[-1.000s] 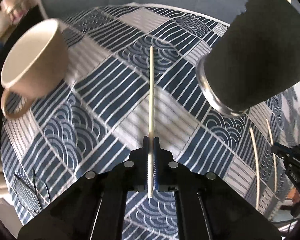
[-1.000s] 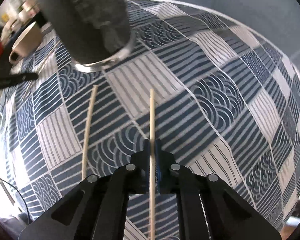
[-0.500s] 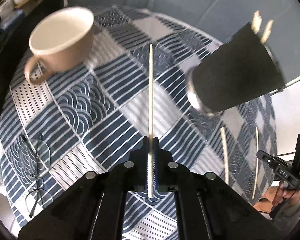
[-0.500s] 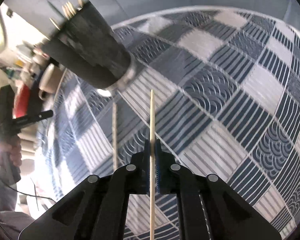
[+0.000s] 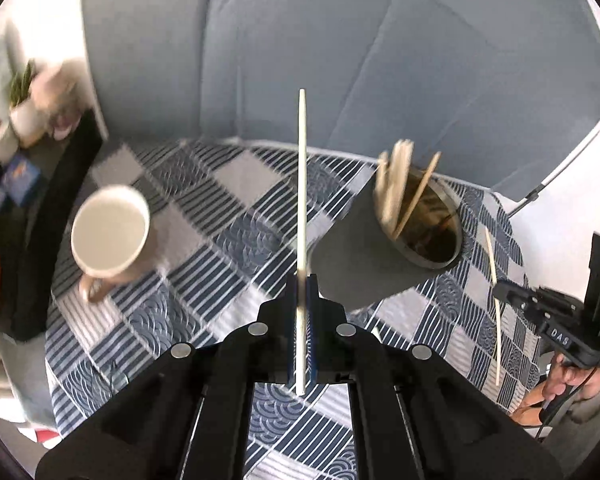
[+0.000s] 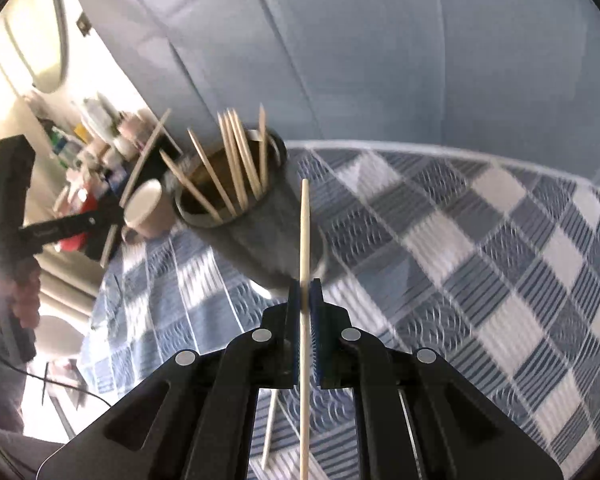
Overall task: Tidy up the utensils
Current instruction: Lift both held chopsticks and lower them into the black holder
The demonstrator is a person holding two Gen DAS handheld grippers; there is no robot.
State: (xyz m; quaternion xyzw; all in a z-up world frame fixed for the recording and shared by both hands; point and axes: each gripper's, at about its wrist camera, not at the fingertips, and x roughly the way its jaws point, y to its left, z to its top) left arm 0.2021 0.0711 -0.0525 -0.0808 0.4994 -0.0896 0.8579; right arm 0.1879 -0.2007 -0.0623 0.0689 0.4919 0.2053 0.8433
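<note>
My left gripper (image 5: 301, 300) is shut on a pale chopstick (image 5: 301, 184) that points up and forward, held above the table. The dark holder cup (image 5: 364, 264) with several chopsticks in it stands just right of it. My right gripper (image 6: 305, 304) is shut on a wooden chopstick (image 6: 304, 240), held up close in front of the same holder cup (image 6: 252, 236). The right gripper also shows at the right edge of the left wrist view (image 5: 500, 292), with its chopstick (image 5: 494, 280). The left gripper shows at the left of the right wrist view (image 6: 112, 216).
A beige mug (image 5: 112, 232) stands on the blue-and-white patterned tablecloth (image 5: 228, 240) at the left. One loose chopstick (image 6: 270, 428) lies on the cloth near the right gripper. A grey sofa back (image 5: 340, 60) rises behind the table. Cluttered shelves (image 6: 96, 140) are at the far left.
Both grippers have risen and tilted up with their chopsticks. The holder cup's open mouth and its chopsticks now show, where before I looked down on the cloth.
</note>
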